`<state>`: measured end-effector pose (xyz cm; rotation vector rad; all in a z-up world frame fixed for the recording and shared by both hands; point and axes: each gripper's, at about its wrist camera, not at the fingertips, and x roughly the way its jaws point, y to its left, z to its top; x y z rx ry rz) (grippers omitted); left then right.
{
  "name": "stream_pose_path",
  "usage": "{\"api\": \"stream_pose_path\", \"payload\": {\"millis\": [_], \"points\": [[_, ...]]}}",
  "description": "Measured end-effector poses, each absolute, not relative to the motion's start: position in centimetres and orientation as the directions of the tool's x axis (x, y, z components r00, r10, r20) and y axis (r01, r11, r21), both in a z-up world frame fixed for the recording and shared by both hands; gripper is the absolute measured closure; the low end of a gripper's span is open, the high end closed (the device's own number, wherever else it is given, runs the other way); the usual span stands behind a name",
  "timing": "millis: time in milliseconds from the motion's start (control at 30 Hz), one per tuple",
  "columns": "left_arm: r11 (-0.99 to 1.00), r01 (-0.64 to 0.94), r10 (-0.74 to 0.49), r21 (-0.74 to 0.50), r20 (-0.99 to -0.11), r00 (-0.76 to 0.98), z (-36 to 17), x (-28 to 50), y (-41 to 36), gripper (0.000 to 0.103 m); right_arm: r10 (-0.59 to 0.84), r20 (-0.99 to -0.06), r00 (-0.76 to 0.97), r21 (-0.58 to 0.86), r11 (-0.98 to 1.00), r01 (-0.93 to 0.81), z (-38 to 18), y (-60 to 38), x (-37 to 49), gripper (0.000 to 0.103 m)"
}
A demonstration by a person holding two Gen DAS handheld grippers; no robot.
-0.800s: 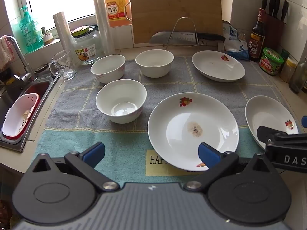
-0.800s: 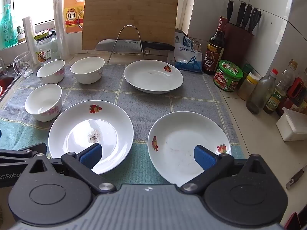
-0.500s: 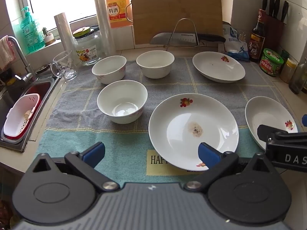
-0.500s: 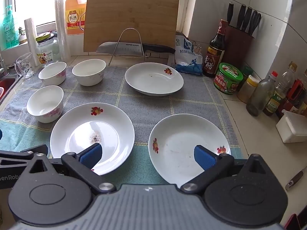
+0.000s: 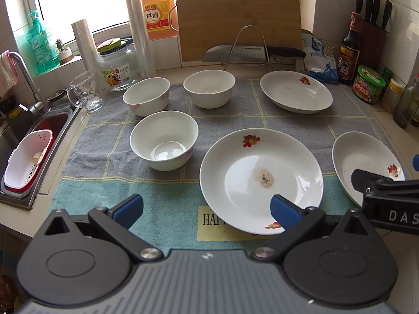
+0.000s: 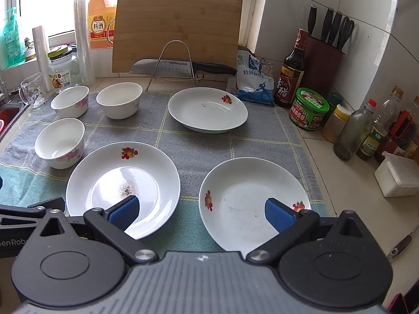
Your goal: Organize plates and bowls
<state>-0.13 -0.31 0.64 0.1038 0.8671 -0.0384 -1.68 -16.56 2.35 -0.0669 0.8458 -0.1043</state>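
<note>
Three white bowls stand on a grey and teal cloth: a near bowl (image 5: 164,143), a back left bowl (image 5: 146,96) and a back middle bowl (image 5: 209,88). Three white flowered plates lie there: a stained near plate (image 5: 261,178), a right plate (image 5: 364,162) and a far plate (image 5: 296,91). My left gripper (image 5: 207,210) is open and empty above the cloth's front edge, its right finger over the stained plate's rim. My right gripper (image 6: 201,210) is open and empty, between the stained plate (image 6: 123,183) and the right plate (image 6: 251,198).
A sink with a white basket (image 5: 28,157) lies at the left. A glass mug (image 5: 86,94), a jar, rolls, an oil jug, a cutting board (image 5: 238,18) and a knife on a rack stand behind. Sauce bottles, jars (image 6: 309,108) and a knife block line the right.
Both views have shifted slightly, so the dishes sit a little lower and nearer in frame. Both grippers stay open and no dish has moved.
</note>
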Motion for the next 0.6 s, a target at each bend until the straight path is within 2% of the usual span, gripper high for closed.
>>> {"api": "stream_pose_path", "payload": {"millis": [600], "points": [[0.994,0.077,0.008,0.076,-0.762,0.647,0.59,-0.13,-0.33,0.001,-0.121,-0.741,0.661,-0.102,0.993,0.066,2.45,-16.51,-1.6,0.0]]}}
